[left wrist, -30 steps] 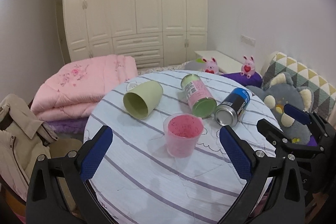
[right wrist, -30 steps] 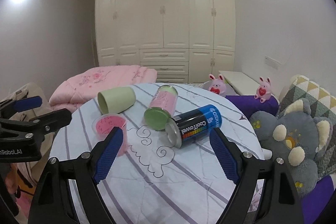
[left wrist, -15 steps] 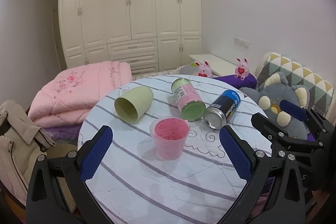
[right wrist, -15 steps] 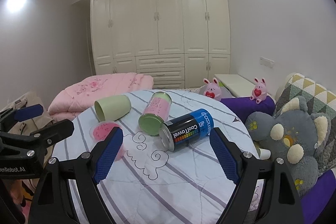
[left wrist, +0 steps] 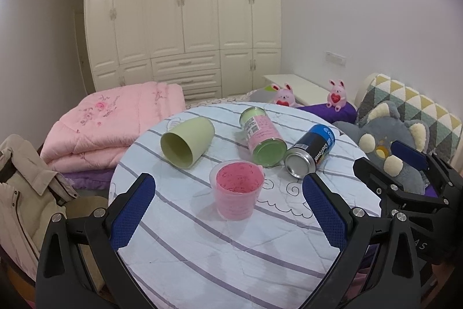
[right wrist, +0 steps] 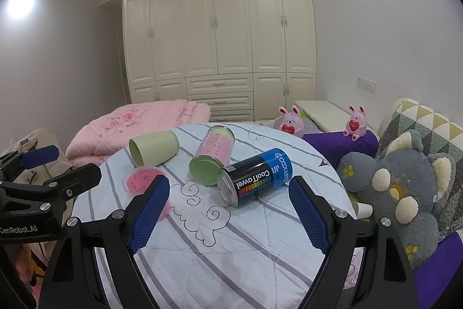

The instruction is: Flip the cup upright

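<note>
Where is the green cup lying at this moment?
In the left wrist view the green cup lies on its side at the table's far left, behind the pink cup.

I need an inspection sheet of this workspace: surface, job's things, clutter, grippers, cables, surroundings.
Surface: round table under a striped cloth.
Job's things: green cup on its side, mouth toward the camera; pink cup upright.
Clutter: pink-green can and blue-black can, both lying down, ends touching.
Grippers: left gripper open, empty; right gripper open, empty.
Cables: nothing seen.
Surroundings: wardrobe, pink quilt, grey plush.
</note>
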Demonstrator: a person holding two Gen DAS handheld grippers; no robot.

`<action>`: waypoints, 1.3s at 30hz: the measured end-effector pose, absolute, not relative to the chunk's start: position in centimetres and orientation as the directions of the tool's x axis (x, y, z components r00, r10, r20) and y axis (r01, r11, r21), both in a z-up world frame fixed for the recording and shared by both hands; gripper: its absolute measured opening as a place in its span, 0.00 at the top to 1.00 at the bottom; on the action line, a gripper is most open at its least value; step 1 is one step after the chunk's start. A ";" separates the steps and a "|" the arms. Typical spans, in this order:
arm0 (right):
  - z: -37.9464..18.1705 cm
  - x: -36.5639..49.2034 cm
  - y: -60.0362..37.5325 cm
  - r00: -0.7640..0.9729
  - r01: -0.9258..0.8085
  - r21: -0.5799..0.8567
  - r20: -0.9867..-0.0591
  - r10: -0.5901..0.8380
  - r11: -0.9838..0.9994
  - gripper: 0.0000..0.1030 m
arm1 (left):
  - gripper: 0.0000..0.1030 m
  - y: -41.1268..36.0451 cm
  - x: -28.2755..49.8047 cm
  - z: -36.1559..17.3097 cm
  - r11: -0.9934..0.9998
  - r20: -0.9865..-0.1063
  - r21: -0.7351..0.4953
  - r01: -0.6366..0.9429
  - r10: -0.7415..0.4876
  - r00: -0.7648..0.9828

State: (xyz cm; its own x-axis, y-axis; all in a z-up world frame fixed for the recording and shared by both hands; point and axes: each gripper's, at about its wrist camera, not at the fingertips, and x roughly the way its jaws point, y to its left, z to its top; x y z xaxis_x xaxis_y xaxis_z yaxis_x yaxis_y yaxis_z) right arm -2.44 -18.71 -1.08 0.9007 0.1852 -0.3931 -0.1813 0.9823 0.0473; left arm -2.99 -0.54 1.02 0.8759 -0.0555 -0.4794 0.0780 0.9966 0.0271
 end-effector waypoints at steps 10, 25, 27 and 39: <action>-0.4 -3.3 -18.9 0.925 -0.172 0.041 -0.336 0.176 0.984 0.17 | 0.00 -0.8 -3.6 1.2 0.997 -0.426 0.034 0.075 -0.053 0.903; 0.3 -3.9 -19.2 0.944 -0.150 0.024 -0.294 0.151 0.988 0.17 | 0.00 -1.3 -3.8 1.1 0.995 -0.423 0.038 0.090 -0.065 0.904; 0.3 -4.0 -19.2 0.945 -0.146 0.024 -0.291 0.147 0.989 0.17 | 0.00 -1.3 -3.9 1.1 0.996 -0.421 0.041 0.084 -0.059 0.905; 0.3 -4.1 -19.4 0.948 -0.138 0.022 -0.288 0.139 0.990 0.17 | 0.00 -1.3 -3.9 1.1 0.996 -0.421 0.045 0.081 -0.054 0.905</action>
State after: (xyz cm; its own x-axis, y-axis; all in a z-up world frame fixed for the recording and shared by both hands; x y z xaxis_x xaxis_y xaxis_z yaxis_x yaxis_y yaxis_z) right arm -4.10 -19.41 0.32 0.9475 0.1389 -0.2879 -0.1384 0.9901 0.0221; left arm -3.95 -1.31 1.12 0.9054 -0.0545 -0.4211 0.0807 0.9957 0.0447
